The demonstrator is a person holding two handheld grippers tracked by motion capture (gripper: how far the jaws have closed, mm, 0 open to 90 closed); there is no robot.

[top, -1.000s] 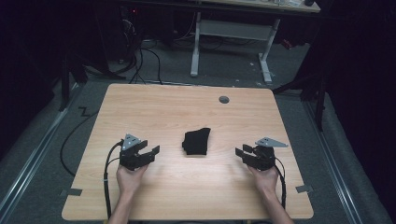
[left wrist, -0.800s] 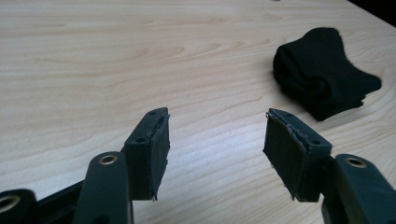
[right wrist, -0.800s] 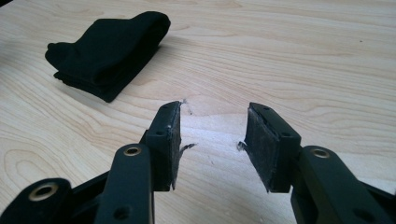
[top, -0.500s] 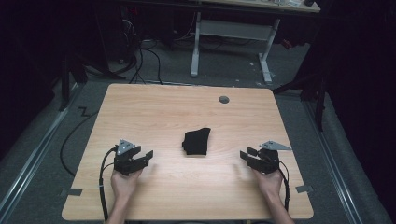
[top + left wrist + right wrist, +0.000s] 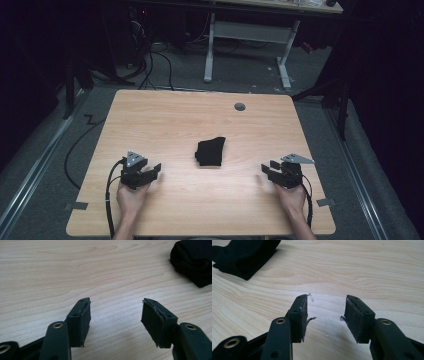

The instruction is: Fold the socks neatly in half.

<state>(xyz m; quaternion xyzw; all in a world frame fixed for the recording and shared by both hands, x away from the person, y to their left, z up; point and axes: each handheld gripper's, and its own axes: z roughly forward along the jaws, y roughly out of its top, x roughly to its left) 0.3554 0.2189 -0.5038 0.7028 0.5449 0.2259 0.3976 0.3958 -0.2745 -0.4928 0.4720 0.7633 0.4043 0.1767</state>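
high view first: my left claw [image 5: 154,170] rests low on the near left part of the surface [image 5: 165,115], my hand [image 5: 131,199] behind it, its cable trailing back toward me. my right claw [image 5: 266,170] sits on the near right part, my other hand [image 5: 292,196] behind it, a grey plate on top. both claws point inward and a little away from me.

between the two claws, slightly beyond their tips, lies the cloth [image 5: 210,151], a small black folded bundle, well apart from either claw and flat on the surface. past the cloth, toward the far edge, is a small grey round cap [image 5: 240,106] set in the wood.

left gripper view: my left claw [image 5: 115,311] stands apart, its pads wide of each other with bare wood grain between them and nothing held. the cloth [image 5: 193,261] lies ahead of the claw and off to its right, at the top corner, clear of the pads.

right gripper view: my right claw [image 5: 325,312] is also apart, and its jaws have just been opening; only bare wood lies between them. thin frayed wisps hang off the edges of both pads. the cloth [image 5: 244,257] lies ahead of this claw and off to its left, well clear of the tips, its folded edge facing the claw.
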